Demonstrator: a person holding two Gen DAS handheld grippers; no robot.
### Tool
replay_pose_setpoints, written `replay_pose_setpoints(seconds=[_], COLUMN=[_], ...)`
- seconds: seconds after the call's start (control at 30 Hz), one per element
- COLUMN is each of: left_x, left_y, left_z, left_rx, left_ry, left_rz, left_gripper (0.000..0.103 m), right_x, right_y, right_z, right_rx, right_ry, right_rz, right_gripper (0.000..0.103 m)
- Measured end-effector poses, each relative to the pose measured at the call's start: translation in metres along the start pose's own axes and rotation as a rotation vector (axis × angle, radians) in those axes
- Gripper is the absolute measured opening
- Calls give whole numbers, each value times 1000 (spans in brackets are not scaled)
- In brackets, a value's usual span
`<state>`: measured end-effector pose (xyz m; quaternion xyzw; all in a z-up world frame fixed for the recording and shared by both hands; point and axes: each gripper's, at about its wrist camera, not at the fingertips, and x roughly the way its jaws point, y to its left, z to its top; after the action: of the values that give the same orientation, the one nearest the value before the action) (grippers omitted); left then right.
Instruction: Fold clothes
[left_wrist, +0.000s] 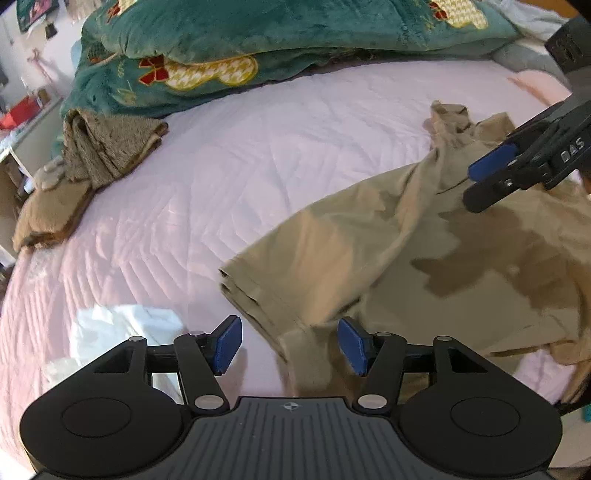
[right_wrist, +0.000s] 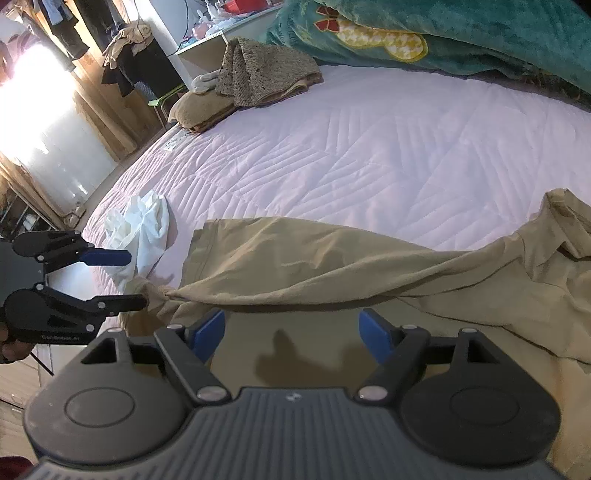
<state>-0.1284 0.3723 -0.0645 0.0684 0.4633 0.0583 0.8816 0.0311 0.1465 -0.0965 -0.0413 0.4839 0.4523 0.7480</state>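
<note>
A tan shirt (left_wrist: 424, 258) (right_wrist: 332, 258) lies crumpled on the pink quilted bed (left_wrist: 258, 155) (right_wrist: 369, 147), one sleeve stretched toward the left. My left gripper (left_wrist: 290, 345) (right_wrist: 129, 278) is open. A bunched end of the sleeve lies between its blue pads (left_wrist: 229, 343), which do not press on it. My right gripper (right_wrist: 293, 334) (left_wrist: 476, 182) is open too, hovering over the shirt's body near the collar, with nothing held.
A white garment (left_wrist: 122, 325) (right_wrist: 144, 225) lies crumpled near the left gripper. Folded brown clothes (left_wrist: 99, 147) (right_wrist: 258, 74) sit at the far corner. A teal blanket (left_wrist: 258, 37) (right_wrist: 461, 33) is piled along the bed's far side. A wardrobe and desk stand beyond the bed.
</note>
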Motion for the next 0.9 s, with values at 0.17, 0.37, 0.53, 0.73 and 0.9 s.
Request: replay_pose_setpoints(seconds=[0.17, 0.37, 0.53, 0.73, 0.9], left_x=[11, 34, 26, 39, 34], left_y=[19, -8, -10, -8, -16], left_z=[23, 2, -9, -7, -15], left_rx=[-44, 52, 84, 141, 150], left_ry=[-66, -25, -37, -18, -29], left_rz=[6, -31, -27, -16, -65], left_gripper=[60, 58, 58, 58, 57], right_x=[5, 23, 41, 53, 67], right_y=[2, -6, -1, 0, -3], right_z=[0, 2, 6, 15, 17], right_rx=[8, 115, 117, 129, 142], right_ry=[6, 68, 93, 103, 137], right_rz=[13, 80, 97, 73, 68], right_gripper=[82, 85, 85, 85, 85])
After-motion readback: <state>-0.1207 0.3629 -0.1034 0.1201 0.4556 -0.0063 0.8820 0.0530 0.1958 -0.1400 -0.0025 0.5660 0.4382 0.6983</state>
